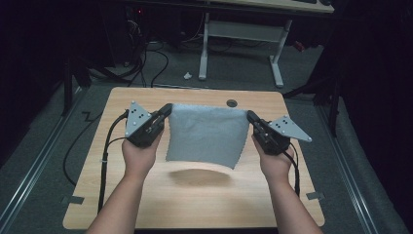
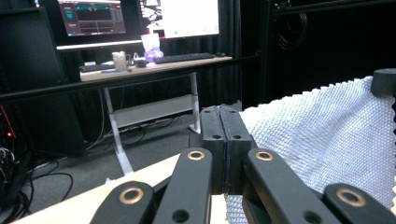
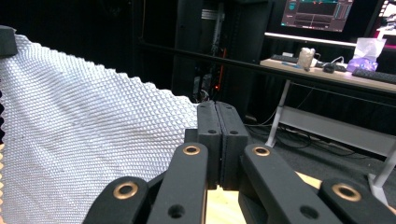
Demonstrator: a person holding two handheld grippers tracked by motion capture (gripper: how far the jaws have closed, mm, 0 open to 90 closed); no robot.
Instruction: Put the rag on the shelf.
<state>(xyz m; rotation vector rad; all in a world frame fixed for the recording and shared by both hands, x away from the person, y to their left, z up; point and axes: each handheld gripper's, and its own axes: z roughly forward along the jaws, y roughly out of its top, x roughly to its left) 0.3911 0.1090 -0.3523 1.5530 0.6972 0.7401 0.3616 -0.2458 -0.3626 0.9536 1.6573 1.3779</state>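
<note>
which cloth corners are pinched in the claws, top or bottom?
The top two. The left claw and right claw each clamp a top corner of the cloth; its bottom corners hang free above the table, casting a shadow there.

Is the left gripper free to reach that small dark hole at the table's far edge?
Probably not: the left gripper is clamped on the cloth, shared with the right gripper. The hole lies beyond the cloth.

left gripper [image 1: 168, 109]: clamped, raised | right gripper [image 1: 251, 116]: clamped, raised
</note>
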